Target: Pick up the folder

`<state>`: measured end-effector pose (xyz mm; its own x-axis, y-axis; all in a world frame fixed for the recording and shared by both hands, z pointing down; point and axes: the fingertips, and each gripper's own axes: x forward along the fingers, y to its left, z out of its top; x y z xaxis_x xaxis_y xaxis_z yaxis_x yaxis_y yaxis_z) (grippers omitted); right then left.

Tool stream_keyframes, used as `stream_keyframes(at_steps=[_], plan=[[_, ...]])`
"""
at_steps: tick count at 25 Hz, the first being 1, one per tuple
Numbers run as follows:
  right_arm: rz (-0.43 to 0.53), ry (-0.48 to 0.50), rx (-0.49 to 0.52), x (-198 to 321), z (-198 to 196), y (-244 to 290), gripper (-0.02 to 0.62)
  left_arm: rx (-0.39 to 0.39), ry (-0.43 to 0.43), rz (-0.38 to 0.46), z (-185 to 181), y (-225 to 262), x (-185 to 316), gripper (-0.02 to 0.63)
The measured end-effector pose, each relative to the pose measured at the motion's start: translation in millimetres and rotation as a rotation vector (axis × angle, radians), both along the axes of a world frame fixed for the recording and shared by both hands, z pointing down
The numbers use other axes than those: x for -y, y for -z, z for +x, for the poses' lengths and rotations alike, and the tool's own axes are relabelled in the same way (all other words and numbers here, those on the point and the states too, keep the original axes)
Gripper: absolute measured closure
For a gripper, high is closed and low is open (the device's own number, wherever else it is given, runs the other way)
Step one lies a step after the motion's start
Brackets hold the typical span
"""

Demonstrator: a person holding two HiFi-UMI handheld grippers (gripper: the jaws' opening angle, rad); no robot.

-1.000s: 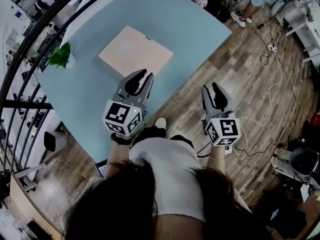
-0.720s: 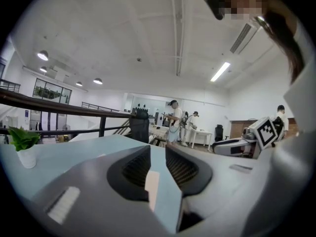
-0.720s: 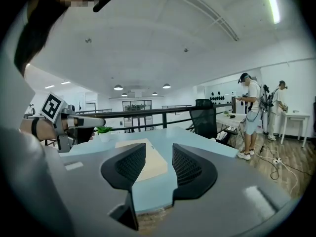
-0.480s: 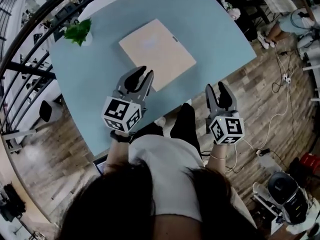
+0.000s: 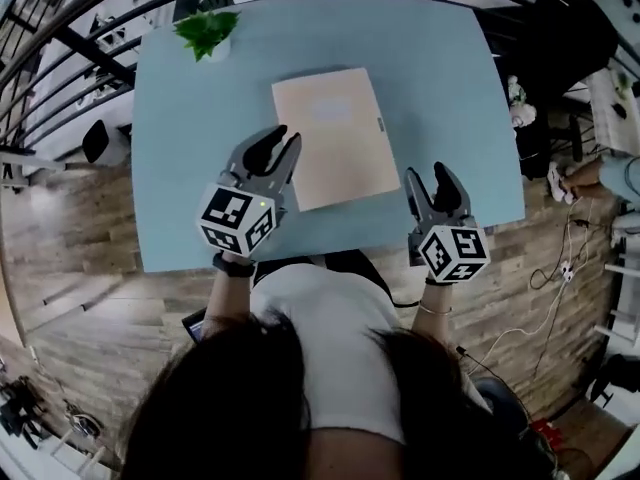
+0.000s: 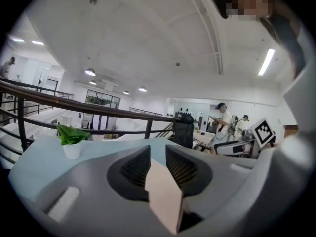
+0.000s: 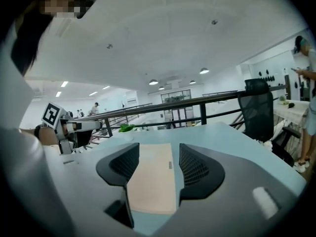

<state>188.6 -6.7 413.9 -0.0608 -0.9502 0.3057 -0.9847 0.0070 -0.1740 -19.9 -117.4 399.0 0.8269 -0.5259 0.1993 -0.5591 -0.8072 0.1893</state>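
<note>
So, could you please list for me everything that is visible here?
table: one, light blue, middle of the head view
folder: one, beige, flat on the table, ahead of both grippers
potted plant: one, green in a white pot, table's far left corner
office chair: one, black, beyond the table's far right corner
railing: one, dark, behind the table
floor: wooden, brown, around the table
left gripper: one, grey and black, above the table's near edge, jaws apart after just opening slightly, holding nothing
right gripper: one, same colours, above the near edge further right, jaws just opening wider, holding nothing
</note>
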Motion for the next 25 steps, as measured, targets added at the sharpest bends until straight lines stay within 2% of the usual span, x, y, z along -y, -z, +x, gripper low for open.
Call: stream_keyframes(at_steps=[6, 16, 25], plan=[[-0.019, 0.147, 0.024, 39, 17, -8, 0.354, 0.009, 0.118, -0.022, 10, -6, 10, 0.505], [-0.047, 0.371, 0.086, 79, 18, -22, 0.339, 0.045, 0.337, -0.066, -7, -23, 8, 0.505], [-0.083, 0.423, 0.106, 88, 18, -25, 0.339, 0.064, 0.371, -0.119, -9, -35, 9, 0.505]])
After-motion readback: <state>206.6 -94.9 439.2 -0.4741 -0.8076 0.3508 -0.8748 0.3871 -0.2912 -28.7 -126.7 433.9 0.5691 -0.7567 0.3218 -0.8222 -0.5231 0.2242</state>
